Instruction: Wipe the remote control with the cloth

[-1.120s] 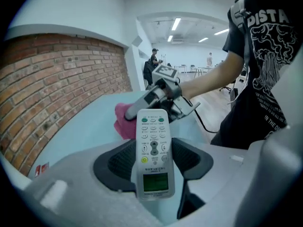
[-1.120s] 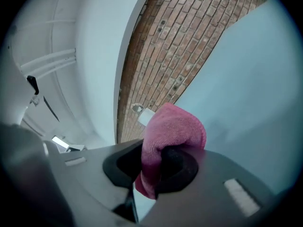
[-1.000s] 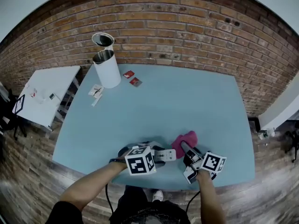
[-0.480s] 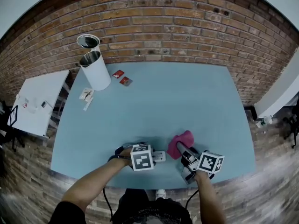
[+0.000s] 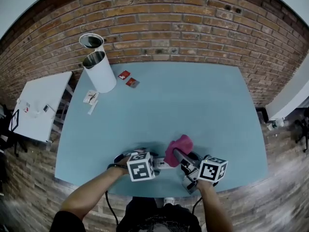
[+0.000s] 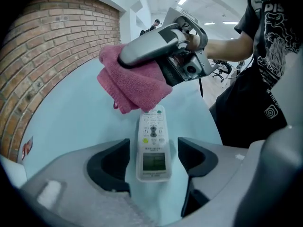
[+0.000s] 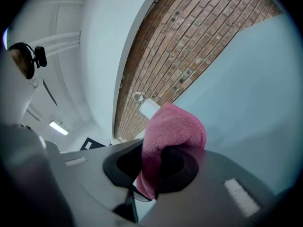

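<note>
since half a second ago the pink terry cloth (image 5: 177, 149) is closer to the white rectangular remote control (image 6: 153, 145). in the head view it now sits just beside the left gripper (image 5: 161, 162), where a little earlier a clear strip of the pale blue table (image 5: 183, 100) lay between them. in the left gripper view a fold of the cloth (image 6: 132, 86) hangs over the far, button end of the remote and seems to touch or nearly touch its tip; contact cannot be told for sure. i judge that the wiping is just at its start, with the cloth brought to the remote and most of its face not yet covered.

the left gripper's jaws stand well apart, one on either side of the remote's near, screen end. a strip of table shows on each side, so they flank it without a clamp. the remote lies flat on the table, face up, lengthwise between them.

the right gripper (image 7: 163, 162) has its jaws closed on the cloth (image 7: 173, 131), which bunches out past the tips toward the remote.
</note>
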`<state>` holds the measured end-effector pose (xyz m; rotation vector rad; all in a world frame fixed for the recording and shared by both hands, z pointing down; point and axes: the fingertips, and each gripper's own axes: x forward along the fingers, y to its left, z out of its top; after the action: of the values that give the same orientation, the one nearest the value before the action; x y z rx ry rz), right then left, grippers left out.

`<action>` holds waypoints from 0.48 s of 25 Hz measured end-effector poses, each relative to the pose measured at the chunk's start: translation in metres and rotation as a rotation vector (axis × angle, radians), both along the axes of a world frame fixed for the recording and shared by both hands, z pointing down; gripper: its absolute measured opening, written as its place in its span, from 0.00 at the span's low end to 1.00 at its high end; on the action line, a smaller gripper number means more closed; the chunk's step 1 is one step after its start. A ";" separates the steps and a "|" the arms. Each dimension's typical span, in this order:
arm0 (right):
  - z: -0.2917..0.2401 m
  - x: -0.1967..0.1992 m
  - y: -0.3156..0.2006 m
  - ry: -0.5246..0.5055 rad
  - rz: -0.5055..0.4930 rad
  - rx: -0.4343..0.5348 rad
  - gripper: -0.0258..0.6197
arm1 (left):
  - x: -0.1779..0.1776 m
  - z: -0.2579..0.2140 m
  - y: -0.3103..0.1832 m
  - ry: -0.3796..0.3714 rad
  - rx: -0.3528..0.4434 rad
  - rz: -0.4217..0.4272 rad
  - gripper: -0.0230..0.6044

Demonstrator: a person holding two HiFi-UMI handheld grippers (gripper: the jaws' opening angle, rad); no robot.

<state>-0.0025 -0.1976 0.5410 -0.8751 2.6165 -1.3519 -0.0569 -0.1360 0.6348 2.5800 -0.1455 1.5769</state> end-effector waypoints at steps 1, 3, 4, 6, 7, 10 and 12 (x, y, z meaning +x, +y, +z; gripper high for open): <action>-0.003 -0.008 0.001 -0.011 -0.016 0.000 0.14 | -0.008 0.000 -0.001 -0.007 0.005 -0.012 0.56; -0.006 -0.027 0.005 -0.021 -0.058 0.002 0.14 | -0.023 0.001 -0.002 -0.025 0.004 -0.032 0.56; -0.007 -0.038 0.008 -0.018 -0.085 0.005 0.14 | -0.030 0.003 -0.002 -0.033 0.006 -0.042 0.56; -0.007 -0.060 0.014 0.002 -0.138 0.012 0.14 | -0.039 0.006 -0.001 -0.042 0.008 -0.058 0.56; -0.006 -0.069 0.017 0.016 -0.162 0.014 0.14 | -0.042 0.007 0.000 -0.045 0.004 -0.060 0.56; 0.001 -0.092 0.025 0.066 -0.217 0.012 0.14 | -0.044 0.009 0.007 -0.056 -0.010 -0.046 0.56; 0.006 -0.102 0.030 0.097 -0.249 0.010 0.14 | -0.042 0.010 0.008 -0.056 -0.012 -0.035 0.55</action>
<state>-0.1046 -0.1675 0.5465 -0.6459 2.8841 -1.3788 -0.0992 -0.1281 0.6453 2.5118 -0.1847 1.6336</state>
